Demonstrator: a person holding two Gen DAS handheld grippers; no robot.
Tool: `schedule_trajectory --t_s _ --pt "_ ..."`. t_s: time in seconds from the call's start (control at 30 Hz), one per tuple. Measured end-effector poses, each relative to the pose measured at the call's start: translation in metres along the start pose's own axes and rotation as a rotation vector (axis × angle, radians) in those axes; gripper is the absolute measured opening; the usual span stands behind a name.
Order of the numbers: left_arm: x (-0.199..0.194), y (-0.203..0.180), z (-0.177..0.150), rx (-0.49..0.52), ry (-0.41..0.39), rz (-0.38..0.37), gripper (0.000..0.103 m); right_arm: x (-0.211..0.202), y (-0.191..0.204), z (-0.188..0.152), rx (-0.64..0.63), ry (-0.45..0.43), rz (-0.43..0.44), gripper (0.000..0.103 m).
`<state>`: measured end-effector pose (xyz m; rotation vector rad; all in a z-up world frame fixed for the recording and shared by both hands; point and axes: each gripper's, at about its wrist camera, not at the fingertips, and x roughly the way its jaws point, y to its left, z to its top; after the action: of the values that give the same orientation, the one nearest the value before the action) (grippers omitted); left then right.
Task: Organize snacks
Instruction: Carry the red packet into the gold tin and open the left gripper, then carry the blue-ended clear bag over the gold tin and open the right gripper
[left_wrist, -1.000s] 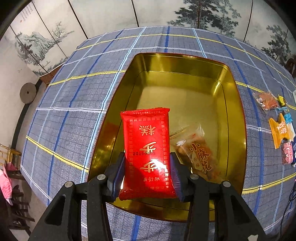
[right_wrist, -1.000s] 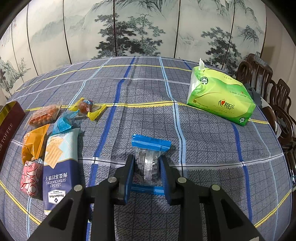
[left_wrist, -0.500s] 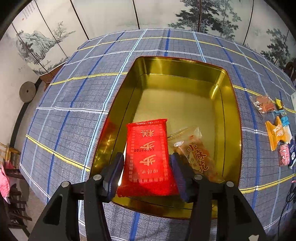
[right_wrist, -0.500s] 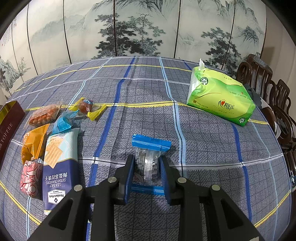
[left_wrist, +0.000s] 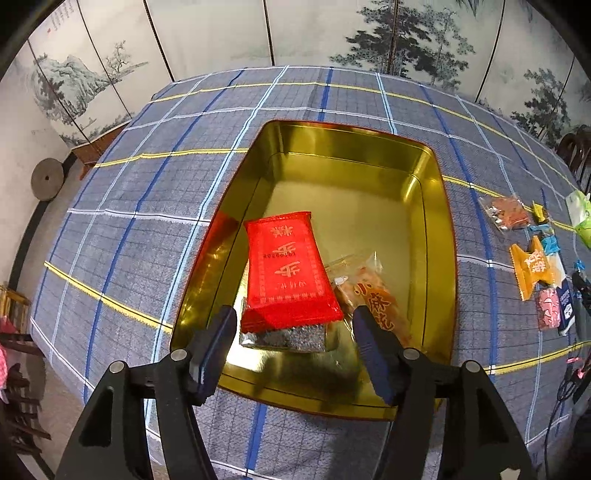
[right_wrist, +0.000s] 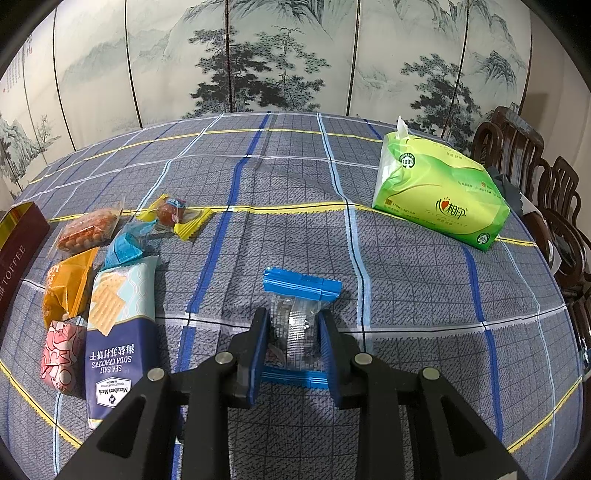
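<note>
The left gripper is opening over the gold tin; the red snack packet lies free inside, just ahead. Lift straight up. The right gripper clamps a blue-ended clear packet on the bench.

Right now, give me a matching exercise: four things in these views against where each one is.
Things:
1. red packet
2. blue-ended clear packet
3. green tissue pack
4. soda crackers pack

Places:
A. lying on the cloth among other snacks
B. inside the gold tin
C. between the right tool's pads
D. alone at the table's far right

Pairs: 1-B, 2-C, 3-D, 4-A
</note>
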<state>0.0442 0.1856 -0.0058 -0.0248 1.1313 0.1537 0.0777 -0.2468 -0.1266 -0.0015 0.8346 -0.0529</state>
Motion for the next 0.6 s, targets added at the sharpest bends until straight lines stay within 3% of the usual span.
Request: schedule_trajectory --t_s 0.47,0.6 --pt "-0.009 -0.002 -0.007 -0.024 -0.033 -0.004 0.076 0.000 -0.002 0.006 0.046 0.012 -0.021 0.025" --pt "-0.012 -0.002 -0.008 -0.036 -0.057 -0.019 0.082 -0.013 0.002 0.015 0.051 -0.021 -0.017 0.025"
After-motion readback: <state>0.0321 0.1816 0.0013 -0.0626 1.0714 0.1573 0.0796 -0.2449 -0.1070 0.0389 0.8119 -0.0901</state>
